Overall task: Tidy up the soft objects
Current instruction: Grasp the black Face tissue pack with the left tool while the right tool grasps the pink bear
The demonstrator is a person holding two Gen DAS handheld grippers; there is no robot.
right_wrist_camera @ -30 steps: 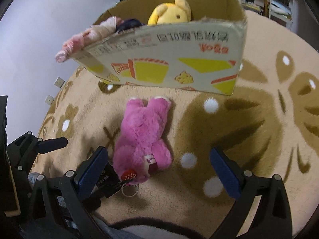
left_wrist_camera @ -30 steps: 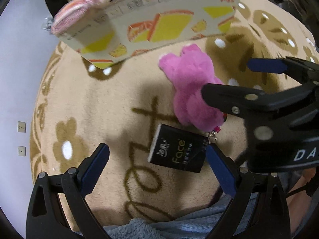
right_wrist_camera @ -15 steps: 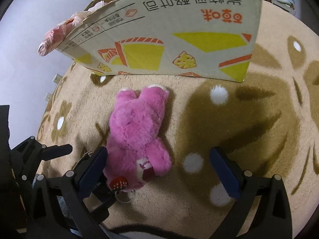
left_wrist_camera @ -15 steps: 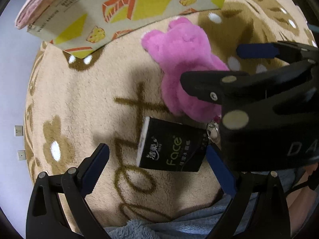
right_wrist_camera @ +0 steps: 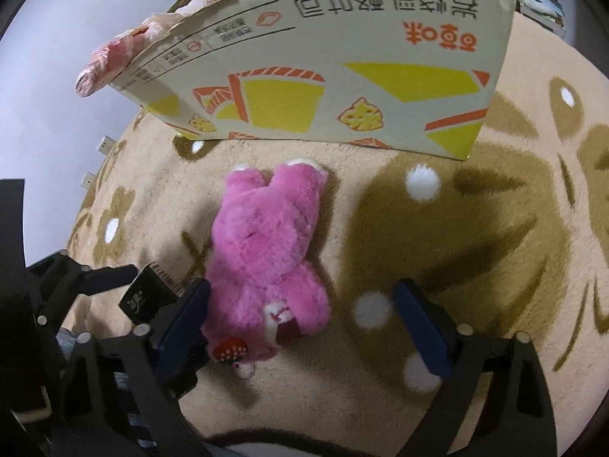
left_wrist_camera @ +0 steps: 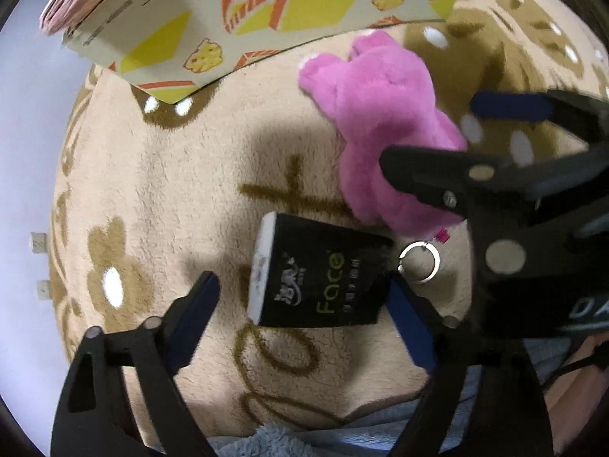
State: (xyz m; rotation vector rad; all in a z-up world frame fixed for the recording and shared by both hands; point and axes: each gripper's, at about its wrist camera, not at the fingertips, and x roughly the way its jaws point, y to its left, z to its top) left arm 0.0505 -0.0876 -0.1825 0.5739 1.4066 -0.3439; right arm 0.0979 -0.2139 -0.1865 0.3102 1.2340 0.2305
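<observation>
I see fluffy pink plush bear (right_wrist_camera: 266,251) lying on shaggy beige rug (right_wrist_camera: 475,266), just before printed cardboard box (right_wrist_camera: 323,68). Glossy black tissue pack (left_wrist_camera: 316,282) touching bear's near end, metal keyring (left_wrist_camera: 418,261) beside it. Left gripper (left_wrist_camera: 300,312) spread, straddling pack. Right gripper (right_wrist_camera: 300,320) spread around bear's lower half. Box interior mostly hidden; pink fabric (right_wrist_camera: 110,57) over its rim.

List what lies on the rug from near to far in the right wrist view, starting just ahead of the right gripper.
Right gripper → pink plush bear, lying lengthwise on the rug with its near end between the open jaws → cardboard box, standing just beyond the bear's far end.
</observation>
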